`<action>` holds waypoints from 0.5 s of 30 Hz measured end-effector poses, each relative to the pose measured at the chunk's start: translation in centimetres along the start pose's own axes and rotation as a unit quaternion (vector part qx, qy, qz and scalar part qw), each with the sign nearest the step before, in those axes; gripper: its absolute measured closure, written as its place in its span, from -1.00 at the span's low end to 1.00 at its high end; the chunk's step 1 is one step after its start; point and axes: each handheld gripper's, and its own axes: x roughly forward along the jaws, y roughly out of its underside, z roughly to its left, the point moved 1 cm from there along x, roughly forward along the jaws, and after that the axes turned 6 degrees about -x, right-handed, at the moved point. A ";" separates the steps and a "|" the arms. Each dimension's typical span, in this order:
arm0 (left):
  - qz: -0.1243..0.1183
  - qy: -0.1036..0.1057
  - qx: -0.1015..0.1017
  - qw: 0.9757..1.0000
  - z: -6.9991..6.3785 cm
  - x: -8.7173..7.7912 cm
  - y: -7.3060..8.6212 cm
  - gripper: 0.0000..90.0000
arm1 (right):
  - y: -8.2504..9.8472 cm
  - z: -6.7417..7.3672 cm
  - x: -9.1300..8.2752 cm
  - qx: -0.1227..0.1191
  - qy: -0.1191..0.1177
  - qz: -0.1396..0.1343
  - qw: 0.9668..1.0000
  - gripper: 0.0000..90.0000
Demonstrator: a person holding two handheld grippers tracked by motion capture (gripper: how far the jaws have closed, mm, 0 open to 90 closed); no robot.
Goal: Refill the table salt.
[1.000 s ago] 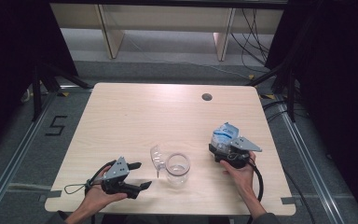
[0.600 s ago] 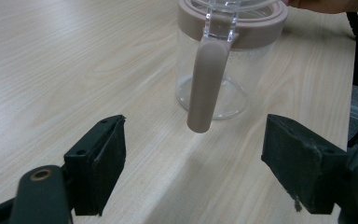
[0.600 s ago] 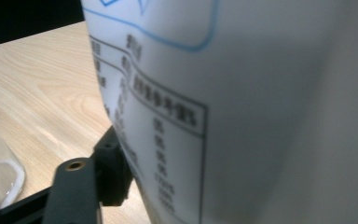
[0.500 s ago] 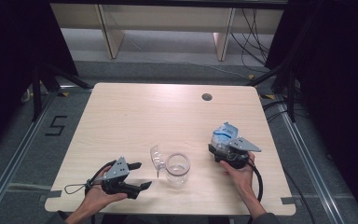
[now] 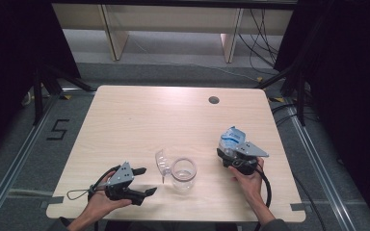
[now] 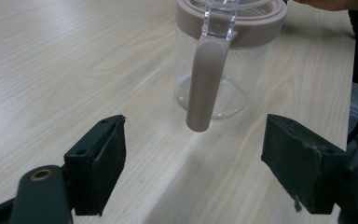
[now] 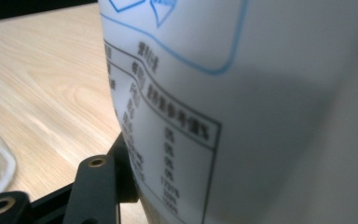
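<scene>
My right gripper [image 5: 229, 149] has just been closing on the white pouch [image 5: 231, 137]; left gripper [image 5: 144, 182] gapes empty beside the jar [image 5: 183, 174]

Light wood table [image 5: 139, 120], rounded corners, a dark round hole [image 5: 214, 100] near its far edge. Grey floor [image 5: 183, 53] around it. A "5" mark [image 5: 58, 130] on the floor to the table's left. Pale wooden shelf legs [image 5: 113, 36] beyond the table. Black cables [image 5: 262, 29] trail at far right. Black curtains [image 5: 351, 72] on both sides.

Jar [image 5: 183, 174] near table's [image 5: 139, 120] front edge, pouch [image 5: 231, 138] to its right (well apart)
</scene>
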 end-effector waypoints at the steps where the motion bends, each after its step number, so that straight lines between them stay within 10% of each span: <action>1: -0.001 0.002 0.001 1.000 0.0 0.0 0.0 -0.53 | -0.1 0.0 0.0 -0.007 0.005 0.003 1.000 0.01; 9: -0.002 -0.002 0.016 1.000 0.3 -0.2 -0.1 -0.52 | -1.5 1.1 -0.7 -0.062 0.016 0.001 0.998 0.01; 15: 0.001 -0.007 0.019 1.000 0.3 -0.3 -0.1 -0.52 | -2.7 3.1 -1.6 -0.148 0.025 0.002 0.989 0.01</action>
